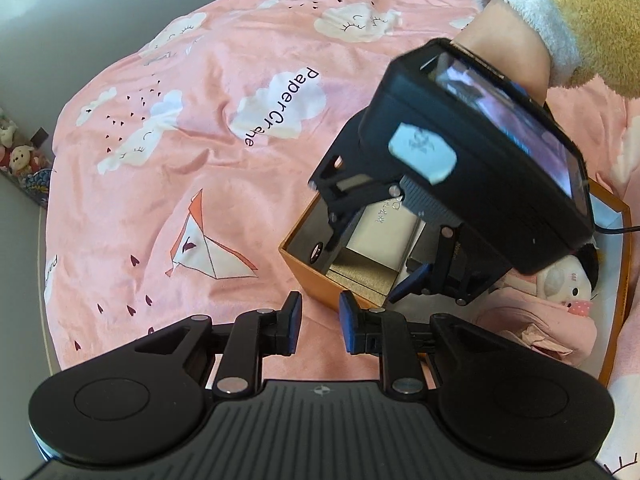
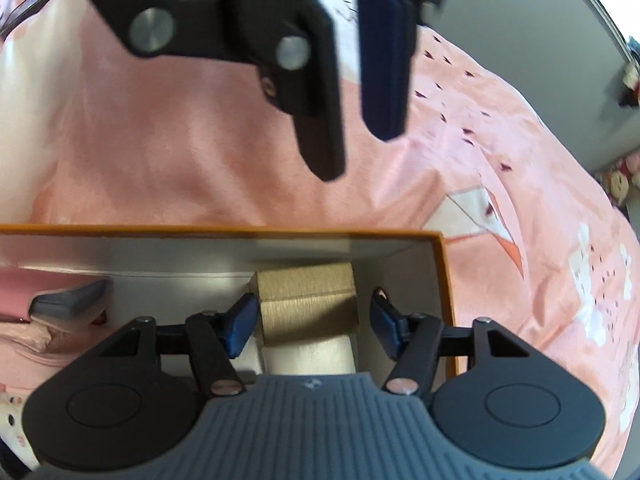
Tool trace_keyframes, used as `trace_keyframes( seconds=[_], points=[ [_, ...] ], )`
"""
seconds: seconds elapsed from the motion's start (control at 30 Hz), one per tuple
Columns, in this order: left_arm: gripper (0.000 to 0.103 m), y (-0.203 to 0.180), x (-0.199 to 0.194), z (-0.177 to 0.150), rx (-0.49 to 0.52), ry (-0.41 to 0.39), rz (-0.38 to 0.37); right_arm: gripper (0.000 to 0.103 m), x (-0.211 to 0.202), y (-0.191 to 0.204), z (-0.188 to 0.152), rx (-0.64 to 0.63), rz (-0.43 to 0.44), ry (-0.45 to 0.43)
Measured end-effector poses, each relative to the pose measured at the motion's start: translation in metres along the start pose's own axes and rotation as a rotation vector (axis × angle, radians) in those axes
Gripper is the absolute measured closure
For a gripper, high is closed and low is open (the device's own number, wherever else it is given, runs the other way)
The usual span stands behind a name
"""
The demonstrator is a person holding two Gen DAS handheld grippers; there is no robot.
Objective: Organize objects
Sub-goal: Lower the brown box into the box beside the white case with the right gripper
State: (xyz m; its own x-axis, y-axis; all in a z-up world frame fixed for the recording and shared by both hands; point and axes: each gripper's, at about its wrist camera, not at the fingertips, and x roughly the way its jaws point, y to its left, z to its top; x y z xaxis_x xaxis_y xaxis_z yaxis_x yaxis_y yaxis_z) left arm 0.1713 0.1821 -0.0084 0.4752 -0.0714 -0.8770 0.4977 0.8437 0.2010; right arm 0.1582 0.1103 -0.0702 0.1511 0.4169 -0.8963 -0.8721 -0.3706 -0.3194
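An orange box (image 1: 308,270) with a grey inside lies on the pink bed cover; it also shows in the right wrist view (image 2: 446,280). In it lies a gold and cream carton (image 2: 308,304), also seen in the left wrist view (image 1: 360,276). My right gripper (image 2: 312,324) is open, inside the box, its fingers on either side of the carton without touching it. My left gripper (image 1: 320,322) is open with a narrow gap and empty, just outside the box's near corner. A plush doll (image 1: 568,280) and pink cloth (image 1: 528,328) fill the box's other end.
The pink bed cover (image 1: 224,184) with cloud and crane prints spreads to the left and back. Plush toys (image 1: 16,156) sit on a shelf at the far left by the wall. A grey object (image 2: 68,300) lies on pink cloth inside the box.
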Motion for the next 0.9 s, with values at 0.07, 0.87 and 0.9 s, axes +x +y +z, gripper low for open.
trace_keyframes(
  seconds=[0.07, 0.87, 0.9],
  points=[
    [0.077, -0.001, 0.0, 0.0, 0.001, -0.001, 0.003, 0.028, 0.0, -0.003, -0.004, 0.066, -0.011, 0.029],
    [0.077, -0.019, 0.001, 0.014, 0.008, 0.004, 0.023, 0.042, 0.016, -0.01, -0.043, 0.385, -0.101, 0.163],
    [0.077, -0.02, -0.001, 0.015, 0.01, 0.003, 0.024, 0.042, 0.009, -0.011, -0.044, 0.396, -0.096, 0.154]
  ],
)
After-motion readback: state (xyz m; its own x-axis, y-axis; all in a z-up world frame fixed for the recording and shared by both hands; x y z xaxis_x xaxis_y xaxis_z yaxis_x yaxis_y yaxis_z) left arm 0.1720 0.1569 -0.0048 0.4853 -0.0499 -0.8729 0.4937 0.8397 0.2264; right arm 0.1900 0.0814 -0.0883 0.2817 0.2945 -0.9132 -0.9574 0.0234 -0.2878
